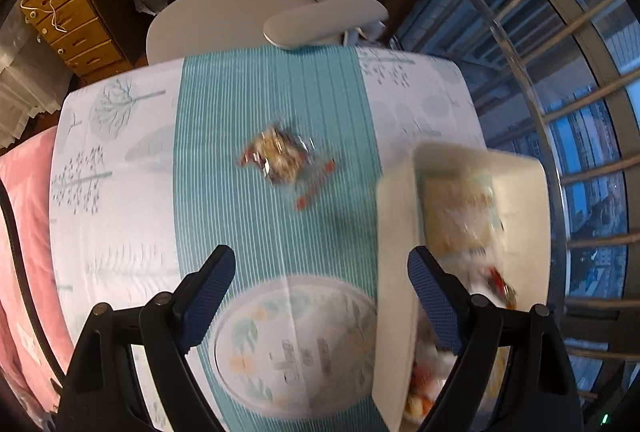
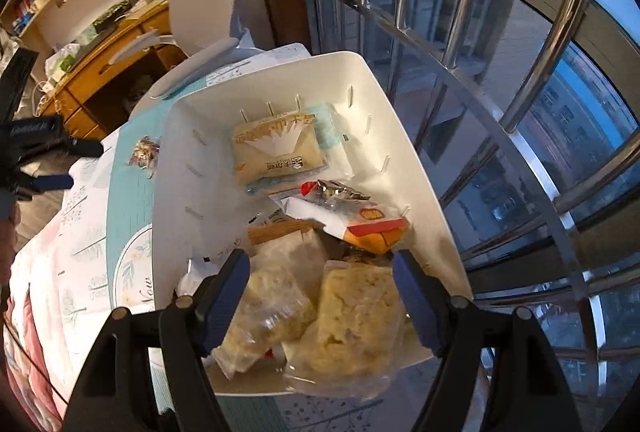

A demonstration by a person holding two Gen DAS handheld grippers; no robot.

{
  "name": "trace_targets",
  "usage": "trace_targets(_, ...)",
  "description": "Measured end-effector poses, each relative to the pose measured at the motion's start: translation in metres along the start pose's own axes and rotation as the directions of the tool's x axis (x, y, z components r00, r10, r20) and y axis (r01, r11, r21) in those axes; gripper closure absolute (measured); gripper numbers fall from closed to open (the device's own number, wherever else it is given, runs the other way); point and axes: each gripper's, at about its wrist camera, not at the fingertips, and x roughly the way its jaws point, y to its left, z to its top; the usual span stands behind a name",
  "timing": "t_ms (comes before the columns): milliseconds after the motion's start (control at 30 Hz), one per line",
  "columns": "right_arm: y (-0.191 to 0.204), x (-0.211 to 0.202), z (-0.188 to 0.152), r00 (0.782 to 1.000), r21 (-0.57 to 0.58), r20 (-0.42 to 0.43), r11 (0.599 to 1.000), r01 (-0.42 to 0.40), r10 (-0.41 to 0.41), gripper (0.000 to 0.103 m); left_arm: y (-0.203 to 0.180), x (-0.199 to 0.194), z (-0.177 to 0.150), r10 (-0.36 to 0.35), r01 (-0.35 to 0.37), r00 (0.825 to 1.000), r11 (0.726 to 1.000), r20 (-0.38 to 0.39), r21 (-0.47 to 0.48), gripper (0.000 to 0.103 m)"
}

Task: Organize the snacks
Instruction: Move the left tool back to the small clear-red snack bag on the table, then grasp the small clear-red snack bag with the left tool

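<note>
A small clear-wrapped snack packet (image 1: 285, 157) lies alone on the teal stripe of the tablecloth; it also shows in the right wrist view (image 2: 143, 151). A white basket (image 1: 396, 232) stands at the table's right side and holds several wrapped snacks. My left gripper (image 1: 320, 276) is open and empty, hovering above the cloth short of the packet, the basket under its right finger. My right gripper (image 2: 320, 272) is open and empty over the basket (image 2: 420, 160), above two pale clear-wrapped cakes (image 2: 356, 316). A beige packet (image 2: 276, 148) and a red-and-white packet (image 2: 352, 220) lie further in.
The table (image 1: 120, 160) has a white and teal cloth with a round printed emblem (image 1: 296, 344). A grey office chair (image 1: 240, 8) stands at its far edge, a wooden desk (image 1: 80, 16) behind. Metal window bars (image 2: 480, 52) run close along the right.
</note>
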Motion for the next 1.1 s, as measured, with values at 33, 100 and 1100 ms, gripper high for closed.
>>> trace_targets(33,0.004,0.002,0.001,1.0,0.004,-0.002,1.0,0.012,-0.012,0.028,0.004,0.007,0.009,-0.007,0.007,1.0,1.0,0.006,-0.01,0.016)
trace_targets(100,0.009,0.005,0.001,1.0,0.004,-0.003,1.0,0.028,-0.028,0.028,0.01,0.019,0.023,-0.012,0.013,1.0,1.0,0.014,-0.027,0.016)
trace_targets(1100,0.022,0.018,0.018,0.988,0.049,0.004,0.987,0.153,-0.153,0.029,0.046,0.131,0.071,0.035,-0.045,0.998,0.982,-0.058,-0.182,0.044)
